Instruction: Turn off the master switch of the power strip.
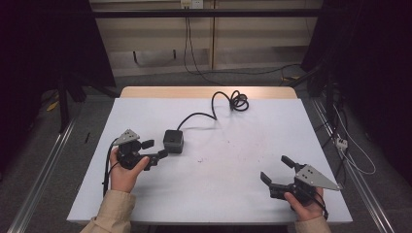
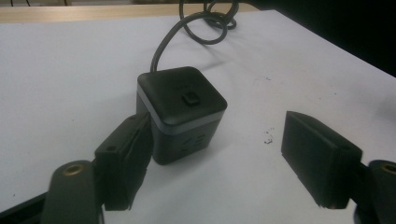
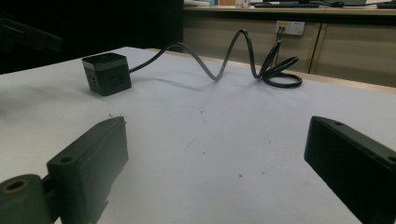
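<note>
The black cube socket [image 1: 173,141] sits left of centre on the white table [image 1: 233,184], just beyond my left gripper [image 1: 154,148], its jaws spread, while my right gripper [image 1: 275,170], also spread, hovers well apart.

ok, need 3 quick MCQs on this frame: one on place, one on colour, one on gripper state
1. Where is the cube power strip?
A. Just ahead of the left gripper
B. Beside the right gripper
C. On the floor

2. What colour is the cube's cable?
A. White
B. Black
C. Red

3. What state are the left gripper's fingers in?
A. Shut on the cube
B. Shut on the cable
C. Open

Answers: 1 A, the high view shows the cube just past the left gripper's tips. 2 B, the looped cable is dark throughout. 3 C, the left gripper view shows its fingers wide apart, the cube near one finger.
</note>
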{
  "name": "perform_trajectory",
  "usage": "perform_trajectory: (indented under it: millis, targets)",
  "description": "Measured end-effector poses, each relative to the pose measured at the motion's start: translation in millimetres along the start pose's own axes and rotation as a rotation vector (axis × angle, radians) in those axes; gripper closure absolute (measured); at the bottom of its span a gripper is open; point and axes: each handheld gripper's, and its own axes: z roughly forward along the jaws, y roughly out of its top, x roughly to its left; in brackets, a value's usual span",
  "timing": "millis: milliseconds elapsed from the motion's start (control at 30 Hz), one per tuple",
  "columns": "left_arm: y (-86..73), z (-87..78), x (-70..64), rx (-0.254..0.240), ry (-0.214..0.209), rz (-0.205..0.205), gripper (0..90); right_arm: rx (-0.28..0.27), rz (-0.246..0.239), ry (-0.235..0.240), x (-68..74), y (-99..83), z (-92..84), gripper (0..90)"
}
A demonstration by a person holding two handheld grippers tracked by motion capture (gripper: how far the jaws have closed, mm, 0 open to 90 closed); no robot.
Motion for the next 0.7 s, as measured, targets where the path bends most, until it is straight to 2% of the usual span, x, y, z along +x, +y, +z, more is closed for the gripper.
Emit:
perform_trajectory:
  millis: [233,300,433,700]
  targets:
    - [-8.7,-10.0,0.0,-0.019,0.01,0.017,15.8,-0.003,-0.006,0.001,-0.2,0.2,-0.1,5.6]
    - [-10.8,-13.2,0.1,-0.028,0.004,0.008,15.4,-0.002,-0.004,0.002,-0.2,0.1,0.0,5.6]
    - [-14.6,-17.7,0.6,-0.032,0.001,0.024,13.6,-0.001,-0.001,0.002,-0.1,0.0,0.1,5.7]
    - [-22.5,-18.6,2.2,-0.019,0.007,0.022,11.1,-0.002,0.001,0.001,-0.1,0.0,0.1,5.6]
